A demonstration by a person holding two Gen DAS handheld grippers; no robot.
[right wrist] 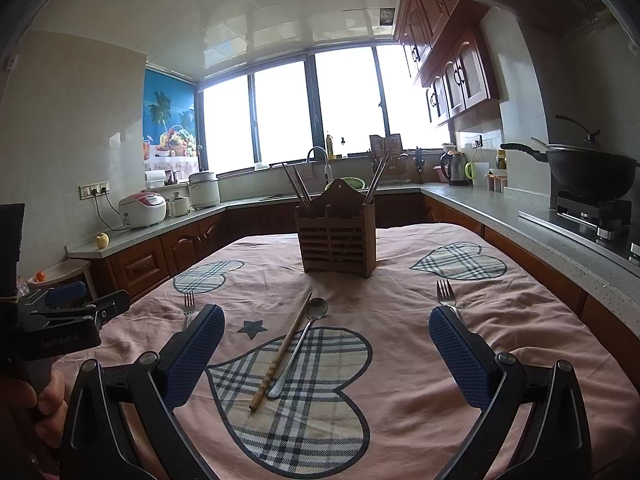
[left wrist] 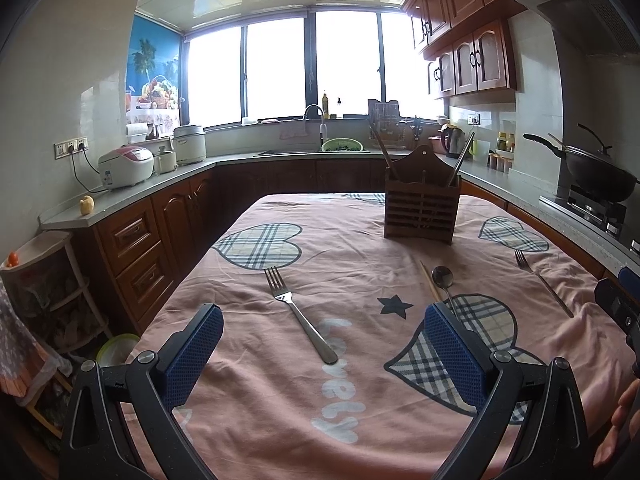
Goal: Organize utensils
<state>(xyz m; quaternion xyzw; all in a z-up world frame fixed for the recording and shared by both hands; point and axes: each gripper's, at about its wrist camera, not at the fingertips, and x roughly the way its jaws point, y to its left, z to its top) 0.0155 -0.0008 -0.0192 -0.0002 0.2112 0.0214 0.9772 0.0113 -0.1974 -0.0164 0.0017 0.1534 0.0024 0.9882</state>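
Left gripper (left wrist: 323,332) and right gripper (right wrist: 326,332): fingers spread wide, empty, above pink cloth. Two forks (left wrist: 298,312) (right wrist: 447,295), spoon (right wrist: 300,344), chopstick (right wrist: 282,354) lie flat, short of wooden holder (right wrist: 336,238)

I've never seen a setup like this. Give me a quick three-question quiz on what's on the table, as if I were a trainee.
1. How many forks lie on the tablecloth?
2. True or false: the spoon lies beside the loose chopstick.
3. Is the wooden holder (a) empty or (b) already holding chopsticks?

Key:
1. Two: the left fork and the right fork.
2. True.
3. (b). Neither the left gripper nor the right gripper holds anything; jaws open.
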